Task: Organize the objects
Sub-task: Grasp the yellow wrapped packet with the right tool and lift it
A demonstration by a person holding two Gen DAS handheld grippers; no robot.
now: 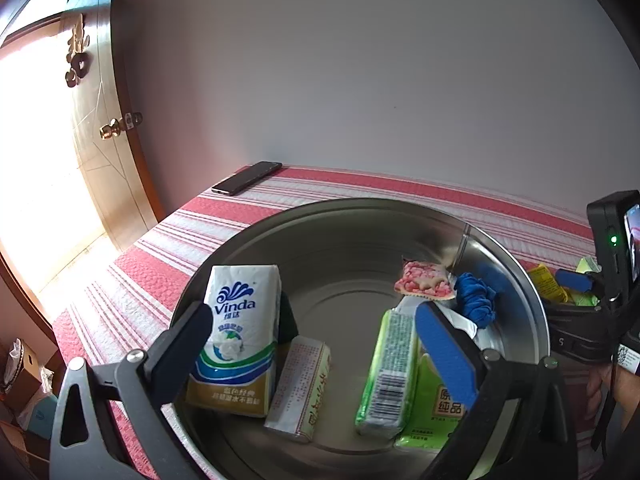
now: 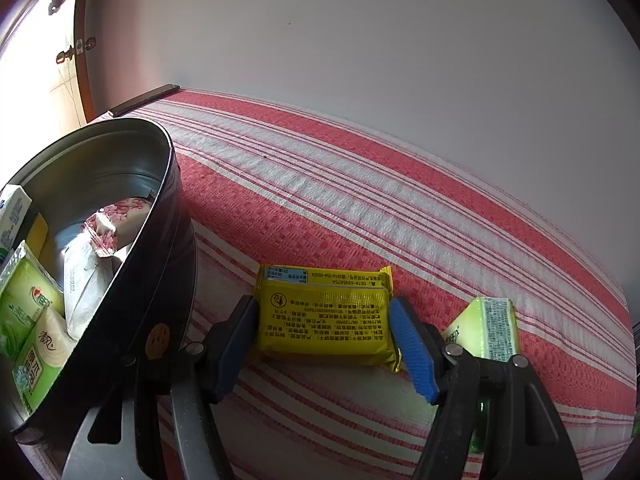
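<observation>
A metal bowl (image 1: 360, 205) (image 2: 162, 168) stands on a red and white striped cloth (image 2: 360, 200). In it are a white Vinda tissue pack (image 1: 240, 332), a white and red box (image 1: 300, 392), two green tissue packs (image 1: 388, 372), a pink snack packet (image 1: 424, 284) and a blue cloth bundle (image 1: 476, 300). My left gripper (image 1: 316, 312) hangs open over the bowl, its fingers wide apart and its left finger in front of the Vinda pack. To the bowl's right, a yellow packet (image 2: 324, 316) lies flat on the cloth. My right gripper (image 2: 323, 306) is open, its pads close beside the packet's two ends.
Another green tissue pack (image 2: 492, 328) lies on the cloth just right of my right gripper's blue pad. A dark phone (image 1: 248, 178) (image 2: 144, 100) rests at the far left corner of the cloth. A wooden door (image 1: 104, 120) stands left, and a plain wall runs behind.
</observation>
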